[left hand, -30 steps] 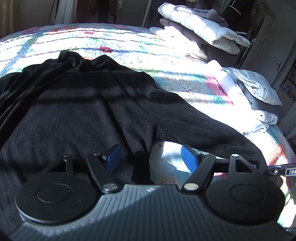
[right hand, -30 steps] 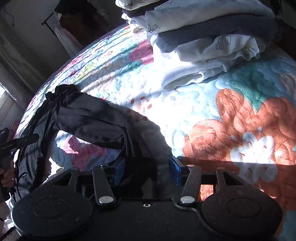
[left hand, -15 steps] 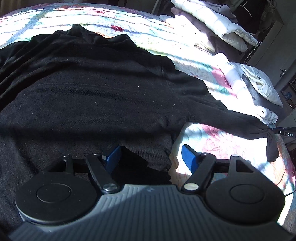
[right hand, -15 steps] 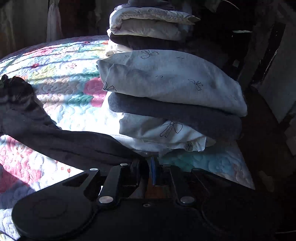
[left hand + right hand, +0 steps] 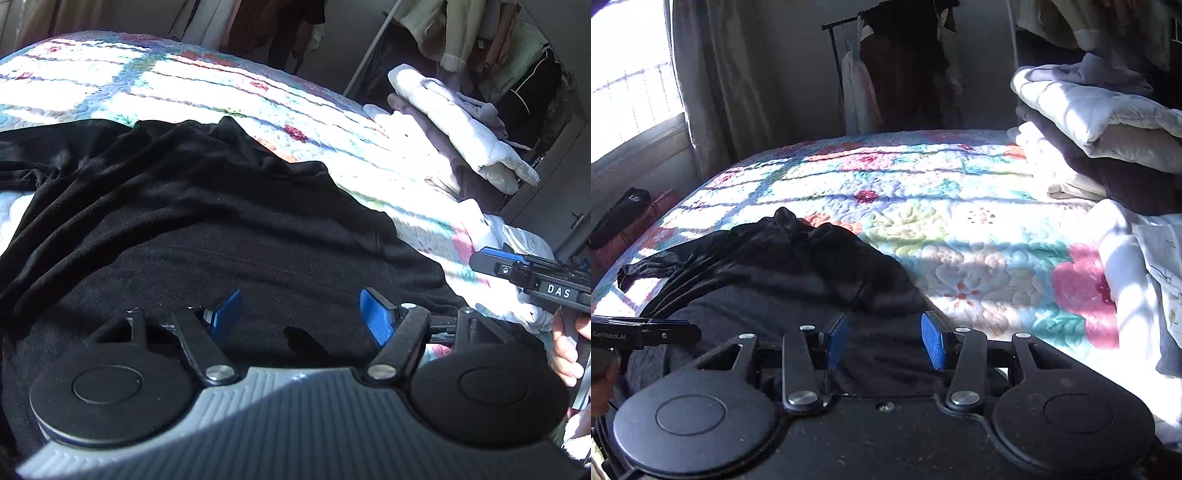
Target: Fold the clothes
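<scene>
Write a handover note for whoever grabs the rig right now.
Left gripper: open, holding nothing, low over the black top.
Right gripper: open, holding nothing, over the top's near right edge.
Top: spread on the quilt, rumpled at the far end, one sleeve trailing off to the left.
Folded piles sit on the right side of the bed.
Done: top laid out, both grippers free of it.
Left: smooth it, fold the sleeves in, fold the body, probably stack it with the piles.
</scene>
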`<state>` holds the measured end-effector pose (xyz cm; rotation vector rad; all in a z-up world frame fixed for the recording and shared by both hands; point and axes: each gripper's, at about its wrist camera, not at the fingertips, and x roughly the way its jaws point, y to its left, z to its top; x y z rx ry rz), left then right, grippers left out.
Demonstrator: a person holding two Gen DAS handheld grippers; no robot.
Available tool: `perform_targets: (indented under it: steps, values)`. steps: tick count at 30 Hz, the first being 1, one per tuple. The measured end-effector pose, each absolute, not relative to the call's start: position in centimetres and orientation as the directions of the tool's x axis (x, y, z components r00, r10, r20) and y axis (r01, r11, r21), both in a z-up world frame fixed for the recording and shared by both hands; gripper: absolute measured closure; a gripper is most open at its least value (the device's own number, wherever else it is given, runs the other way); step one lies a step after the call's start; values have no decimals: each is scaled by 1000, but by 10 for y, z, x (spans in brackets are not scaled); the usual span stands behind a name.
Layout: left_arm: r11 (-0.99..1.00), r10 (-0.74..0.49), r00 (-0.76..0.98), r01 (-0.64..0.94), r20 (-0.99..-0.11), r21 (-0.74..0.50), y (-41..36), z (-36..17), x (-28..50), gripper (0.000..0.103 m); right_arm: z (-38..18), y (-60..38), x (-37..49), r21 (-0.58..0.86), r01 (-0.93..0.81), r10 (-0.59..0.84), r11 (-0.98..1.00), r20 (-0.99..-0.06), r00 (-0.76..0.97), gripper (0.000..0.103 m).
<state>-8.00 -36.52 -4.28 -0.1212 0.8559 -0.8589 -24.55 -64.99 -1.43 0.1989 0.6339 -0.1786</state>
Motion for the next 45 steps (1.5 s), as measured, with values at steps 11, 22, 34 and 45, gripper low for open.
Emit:
perform_targets:
  steps: [11, 22, 34, 45]
  values:
    - [714, -676, 359, 536, -644, -450, -394, -33, 36, 47, -44, -603, -55, -185, -116, -46, 976, -693, 719, 53]
    - [804, -576, 400, 434, -713, -406, -342, -66, 64, 45, -65, -652, -10, -136, -101, -23, 986, -696, 718, 98]
    - [846, -530, 471, 356, -705, -397, -278, -58, 78, 43, -70, -678, 29, -136, 207, -239, 969, -729, 641, 71]
    - [810, -575, 470, 207, -670, -549, -201, -90, 105, 38, -24, -531, 73, 133, -137, 190, 982, -691, 697, 43]
